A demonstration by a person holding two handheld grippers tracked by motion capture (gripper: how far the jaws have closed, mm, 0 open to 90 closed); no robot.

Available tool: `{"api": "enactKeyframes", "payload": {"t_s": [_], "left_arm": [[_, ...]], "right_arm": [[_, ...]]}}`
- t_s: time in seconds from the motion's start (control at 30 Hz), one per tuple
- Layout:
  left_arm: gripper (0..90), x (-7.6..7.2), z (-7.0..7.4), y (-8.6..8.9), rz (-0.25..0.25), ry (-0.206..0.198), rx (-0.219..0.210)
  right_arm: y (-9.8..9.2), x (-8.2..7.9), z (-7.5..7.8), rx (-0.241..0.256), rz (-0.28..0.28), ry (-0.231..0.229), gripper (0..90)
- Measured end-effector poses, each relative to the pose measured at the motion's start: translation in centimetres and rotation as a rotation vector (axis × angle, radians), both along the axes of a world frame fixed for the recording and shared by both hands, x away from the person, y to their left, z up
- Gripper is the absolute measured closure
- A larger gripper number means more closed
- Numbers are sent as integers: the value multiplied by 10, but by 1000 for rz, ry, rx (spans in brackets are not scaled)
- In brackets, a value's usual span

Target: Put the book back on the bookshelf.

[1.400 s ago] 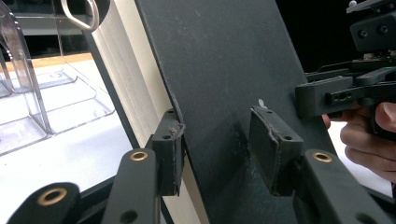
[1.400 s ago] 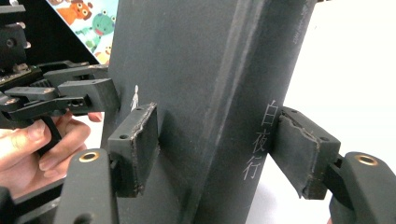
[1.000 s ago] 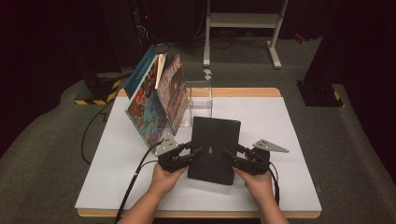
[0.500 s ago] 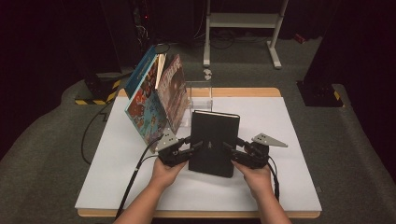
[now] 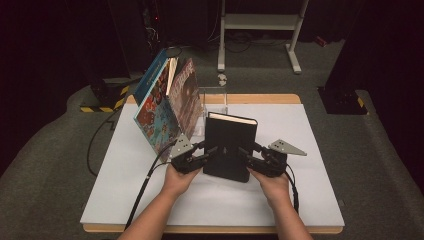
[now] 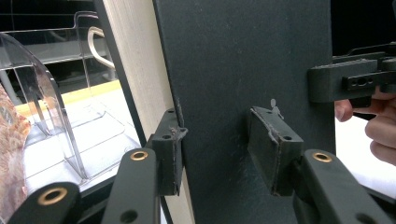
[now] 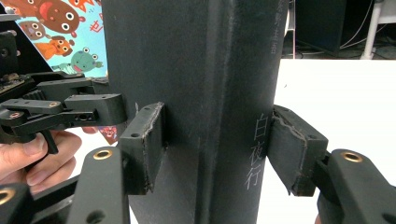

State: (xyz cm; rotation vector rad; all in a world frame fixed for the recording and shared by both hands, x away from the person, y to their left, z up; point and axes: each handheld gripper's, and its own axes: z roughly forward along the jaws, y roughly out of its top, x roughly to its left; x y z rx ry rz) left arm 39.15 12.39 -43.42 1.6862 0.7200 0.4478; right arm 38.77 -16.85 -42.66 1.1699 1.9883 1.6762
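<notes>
1. High view: hands come in from the bottom edge, each holding a tool. The left tool and the right tool press on opposite sides of a black book, which stands upright near the middle of the white surface. Two picture books lean against a clear plastic stand behind and to the left of the black book. The surface has a wooden edge and stands on grey carpet, with a white metal frame in the dark room beyond.

2. Left gripper view: the left tool is closed partway, its pads clamped on the book's fore-edge side; one pad sits at the cream page edges, the other flat on the dark cover. The clear stand is behind on the left. The other tool's jaw touches the cover at the upper right.

3. Right gripper view: the right tool is closed on the spine side, one pad on each cover. The spine carries faint characters. The left tool grips the far edge, with a colourful cartoon cover behind it.
</notes>
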Motion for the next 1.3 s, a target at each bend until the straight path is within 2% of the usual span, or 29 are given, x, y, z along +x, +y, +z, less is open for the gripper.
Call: {"api": "enactKeyframes", "payload": {"t_s": [0.27, 0.57, 0.77, 0.97, 1.3], "left_arm": [[568, -8, -2, -5, -2, -24, 22], [571, -13, -3, -9, -2, -29, 31], [575, -14, -5, -10, -2, -24, 26], [573, -18, -6, -8, 10, 3, 18], [562, -29, -10, -4, 17, 6, 6]], "right_arm": [[-4, -8, -6, 8, 2, -12, 392], [-9, -13, -11, 15, -1, -11, 386], [-11, -15, -14, 19, -5, -11, 382], [-11, -18, -14, 20, -2, -15, 381], [-6, -31, -12, -7, -4, -47, 374]]}}
